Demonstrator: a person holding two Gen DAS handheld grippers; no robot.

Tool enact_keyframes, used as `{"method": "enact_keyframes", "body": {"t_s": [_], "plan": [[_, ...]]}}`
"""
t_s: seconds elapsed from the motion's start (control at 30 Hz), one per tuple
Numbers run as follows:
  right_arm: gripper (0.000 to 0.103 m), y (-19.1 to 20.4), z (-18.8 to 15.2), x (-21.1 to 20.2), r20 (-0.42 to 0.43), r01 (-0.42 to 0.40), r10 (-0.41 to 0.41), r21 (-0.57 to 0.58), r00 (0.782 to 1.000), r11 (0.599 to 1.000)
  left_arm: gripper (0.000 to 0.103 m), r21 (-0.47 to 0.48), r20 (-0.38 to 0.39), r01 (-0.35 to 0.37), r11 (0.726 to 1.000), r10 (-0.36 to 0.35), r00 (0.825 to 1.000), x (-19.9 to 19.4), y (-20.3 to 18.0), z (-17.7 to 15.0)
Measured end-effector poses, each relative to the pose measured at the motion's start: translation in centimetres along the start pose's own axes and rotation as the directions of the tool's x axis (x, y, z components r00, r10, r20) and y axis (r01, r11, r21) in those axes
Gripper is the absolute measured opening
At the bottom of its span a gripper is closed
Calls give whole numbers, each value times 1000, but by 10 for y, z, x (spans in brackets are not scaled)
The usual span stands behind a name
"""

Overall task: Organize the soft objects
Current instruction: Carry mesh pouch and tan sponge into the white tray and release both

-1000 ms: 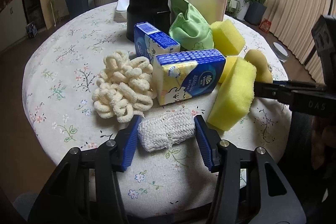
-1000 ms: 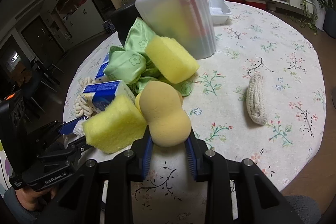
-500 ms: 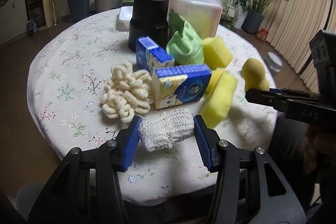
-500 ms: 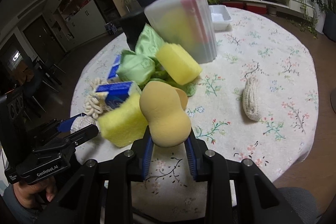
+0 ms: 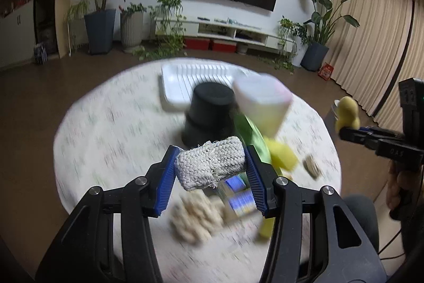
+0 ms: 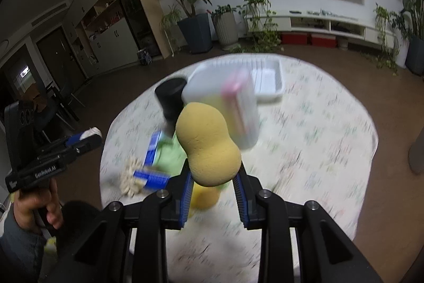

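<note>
Gripping a woven white scrubber (image 5: 210, 162) by its two short ends, the left claw (image 5: 210, 171) holds it in the air above the counter (image 5: 106, 129). The pad looks light and springy; its braided weave should give the ribbed blue pads good bite, though a frayed corner hangs loose, so the hold is best kept across the firm middle. The right claw (image 6: 213, 186) is closed on the lower bulb of a tan gourd-shaped sponge (image 6: 208, 143), also lifted clear of the counter. That sponge probably weighs next to nothing and squashes easily, so the narrow waist would likely be a steadier place to pinch than the rounded base.

Below, blurred by motion, lie a black tub (image 5: 209, 113), a translucent box (image 6: 225, 102), a white tray (image 5: 196, 76), green cloth (image 6: 169, 157) and blue tissue packs (image 6: 152, 178); their print is unreadable. The left tool's side reads "GenRobot.AI" in the right wrist view.
</note>
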State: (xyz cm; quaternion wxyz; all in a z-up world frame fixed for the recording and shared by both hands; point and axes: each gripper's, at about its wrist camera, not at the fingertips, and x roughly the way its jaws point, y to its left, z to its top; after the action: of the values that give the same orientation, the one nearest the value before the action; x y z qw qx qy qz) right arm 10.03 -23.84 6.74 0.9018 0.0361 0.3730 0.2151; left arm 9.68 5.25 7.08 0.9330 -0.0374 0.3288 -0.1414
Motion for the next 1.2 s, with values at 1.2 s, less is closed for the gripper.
{"method": "enact_keyframes", "body": {"t_s": [1.2], "plan": [[31, -106, 169, 313, -410, 27, -134, -258, 902, 966, 49, 261, -371, 76, 962, 27, 928, 327, 55, 136]]}}
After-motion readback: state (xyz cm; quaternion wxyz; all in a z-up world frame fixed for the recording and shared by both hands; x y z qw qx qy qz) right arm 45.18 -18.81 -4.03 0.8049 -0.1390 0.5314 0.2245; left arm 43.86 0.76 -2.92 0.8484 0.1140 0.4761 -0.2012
